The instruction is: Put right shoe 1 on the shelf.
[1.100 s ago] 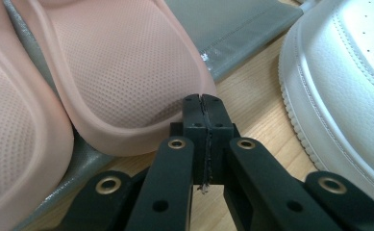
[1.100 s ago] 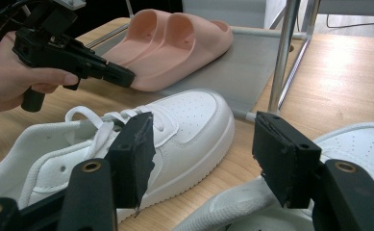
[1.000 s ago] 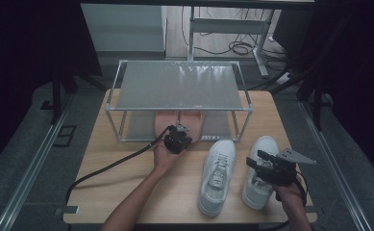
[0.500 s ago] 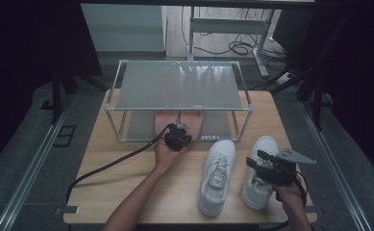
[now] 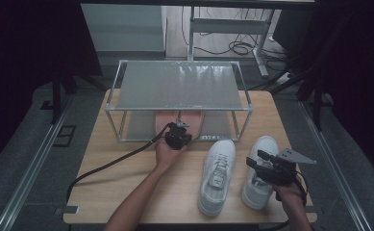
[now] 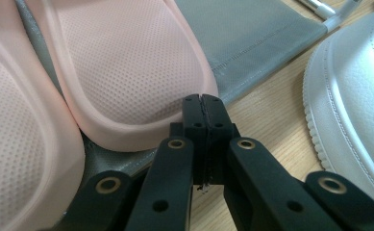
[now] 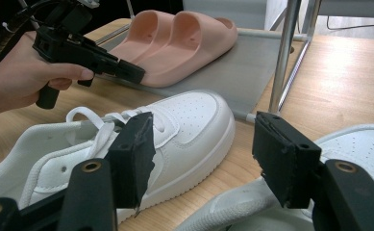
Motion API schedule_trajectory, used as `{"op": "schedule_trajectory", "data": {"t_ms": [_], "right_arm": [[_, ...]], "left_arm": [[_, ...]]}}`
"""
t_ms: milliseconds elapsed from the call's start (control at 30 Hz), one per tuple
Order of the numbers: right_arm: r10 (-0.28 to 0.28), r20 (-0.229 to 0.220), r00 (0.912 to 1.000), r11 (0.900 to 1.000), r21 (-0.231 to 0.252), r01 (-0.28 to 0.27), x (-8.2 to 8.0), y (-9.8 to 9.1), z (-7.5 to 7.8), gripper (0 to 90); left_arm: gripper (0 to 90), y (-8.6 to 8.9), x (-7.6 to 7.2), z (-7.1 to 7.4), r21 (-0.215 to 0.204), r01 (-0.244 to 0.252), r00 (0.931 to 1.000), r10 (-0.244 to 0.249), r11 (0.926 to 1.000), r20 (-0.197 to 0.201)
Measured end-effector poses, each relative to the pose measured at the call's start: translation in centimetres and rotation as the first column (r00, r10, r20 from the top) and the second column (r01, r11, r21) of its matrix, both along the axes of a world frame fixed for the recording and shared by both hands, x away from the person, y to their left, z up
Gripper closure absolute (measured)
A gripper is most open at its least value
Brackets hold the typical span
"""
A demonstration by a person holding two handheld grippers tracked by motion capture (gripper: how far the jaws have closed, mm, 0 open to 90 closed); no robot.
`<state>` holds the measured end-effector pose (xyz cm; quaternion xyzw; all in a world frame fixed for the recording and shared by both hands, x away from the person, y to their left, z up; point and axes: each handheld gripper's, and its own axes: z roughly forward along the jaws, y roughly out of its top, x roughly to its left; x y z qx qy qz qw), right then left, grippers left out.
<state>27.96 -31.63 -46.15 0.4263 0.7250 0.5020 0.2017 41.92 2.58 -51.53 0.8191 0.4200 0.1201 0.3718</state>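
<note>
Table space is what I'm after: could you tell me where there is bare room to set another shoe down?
The table is bare on its left side, between the shelf rack and the near edge, crossed by the left gripper's cable. The rack's top is bare too. It is crowded at right, where two white sneakers lie, and on the lower shelf's middle with the pink slippers.

No text, brand, number or sign can be read anywhere. A small pale tag (image 5: 205, 137) sits on the front bar of the rack (image 5: 127, 103), at about 12 o'clock from the white sneaker (image 5: 217, 175), but whatever it bears is too small and blurred to make out. The sneaker's tongue patch in the high view is likewise illegible.
</note>
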Motion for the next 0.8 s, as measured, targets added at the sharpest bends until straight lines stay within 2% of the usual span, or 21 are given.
{"op": "schedule_trajectory", "data": {"t_ms": [267, 500, 667, 800], "right_arm": [[0.0, 0.001, 1.0, 1.0, -0.001, 0.0, 0.0, 0.0, 0.0, 40.6], [0.002, 0.0, 1.0, 1.0, 0.0, -0.002, 0.0, 0.0, 0.0, 40.6], [-0.002, 0.003, 1.0, 1.0, 0.002, 0.002, 0.0, -0.1, 0.1, 40.6], [-0.003, 0.005, 1.0, 1.0, 0.003, 0.003, -0.1, -0.1, 0.1, 40.6]], "left_arm": [[90.0, 0.0, 0.3, -0.1, -0.006, -0.007, 1.0, 0.007, 1.0, -0.005], [90.0, -0.1, -0.1, -0.1, 0.009, -0.01, 0.9999, 0.01, 0.9999, 0.001], [89.8, 0.1, -1.2, 0.5, 0.024, 0.02, 0.9995, -0.02, 0.9995, 0.024], [88.0, 0.3, -2.7, 1.3, 0.009, 0.031, 0.9984, -0.031, 0.9995, 0.047]]}}
